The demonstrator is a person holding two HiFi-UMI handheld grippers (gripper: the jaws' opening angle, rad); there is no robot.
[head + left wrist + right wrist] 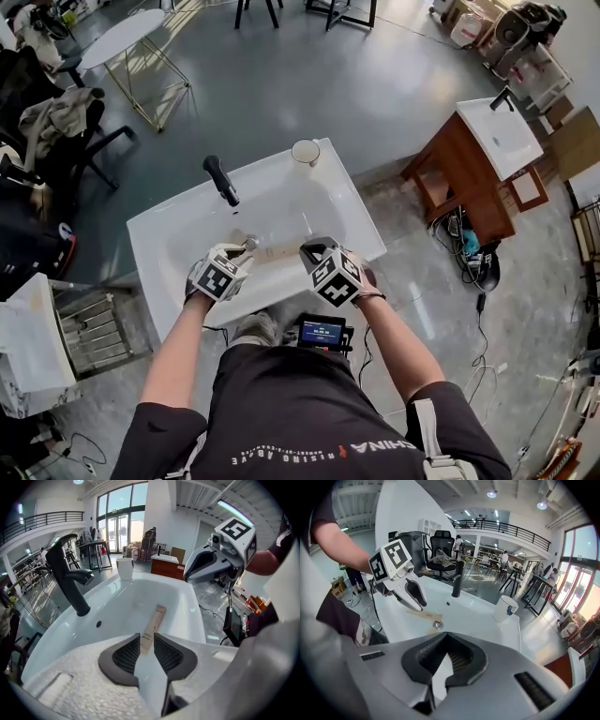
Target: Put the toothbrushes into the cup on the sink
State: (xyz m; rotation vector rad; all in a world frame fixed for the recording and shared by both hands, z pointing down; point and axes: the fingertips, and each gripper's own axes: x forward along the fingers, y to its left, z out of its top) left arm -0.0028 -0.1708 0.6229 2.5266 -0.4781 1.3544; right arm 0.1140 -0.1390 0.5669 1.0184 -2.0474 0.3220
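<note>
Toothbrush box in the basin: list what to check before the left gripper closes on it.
1. Toothbrush box lined up: ok, its near end shows in the gap between the left gripper's jaws.
2. Left jaws apart: ok, the pads do not press on the box.
3. Right gripper free: ok, shut, nothing between its jaws.
4. Cup upright on the sink's far rim: ok.
5. Room inside the cup: cannot tell.
6. Faucet clear of the way to the cup: probably ok, it stands left of the cup.
</note>
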